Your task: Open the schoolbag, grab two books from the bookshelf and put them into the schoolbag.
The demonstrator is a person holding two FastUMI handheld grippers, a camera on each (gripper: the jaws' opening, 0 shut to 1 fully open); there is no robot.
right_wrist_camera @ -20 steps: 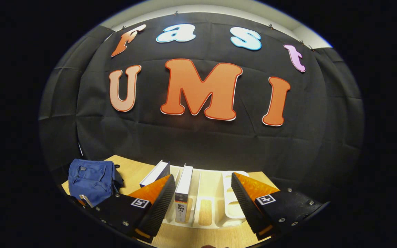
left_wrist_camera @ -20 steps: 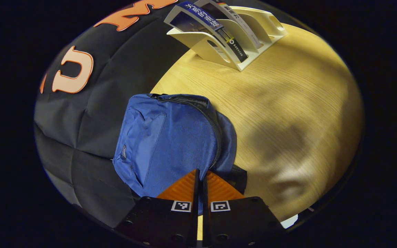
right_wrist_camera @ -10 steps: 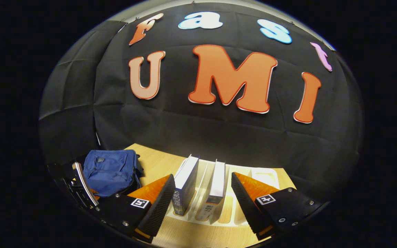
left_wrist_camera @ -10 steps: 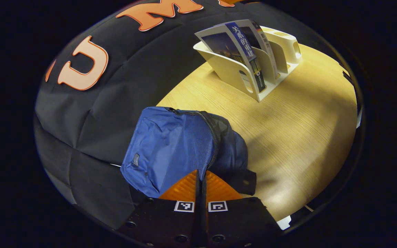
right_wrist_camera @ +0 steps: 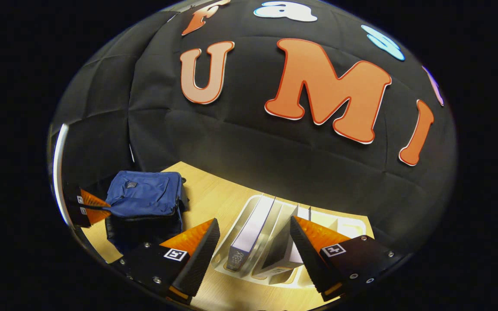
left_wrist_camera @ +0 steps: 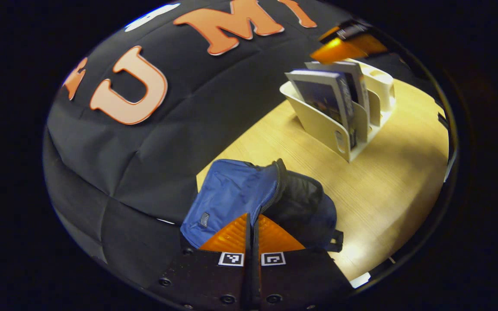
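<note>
On the table (left_wrist_camera: 387, 181), left tool (left_wrist_camera: 252, 222) pinched on schoolbag (left_wrist_camera: 236, 194) flap (zipper open), right tool (right_wrist_camera: 255, 242) wide over books (right_wrist_camera: 249, 235)

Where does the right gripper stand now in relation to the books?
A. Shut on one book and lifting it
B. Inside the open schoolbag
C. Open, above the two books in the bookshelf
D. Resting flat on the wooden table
C: in the right gripper view the right gripper has its fingers spread apart above the two books standing in the white bookshelf, neither finger pressing on a book.
</note>
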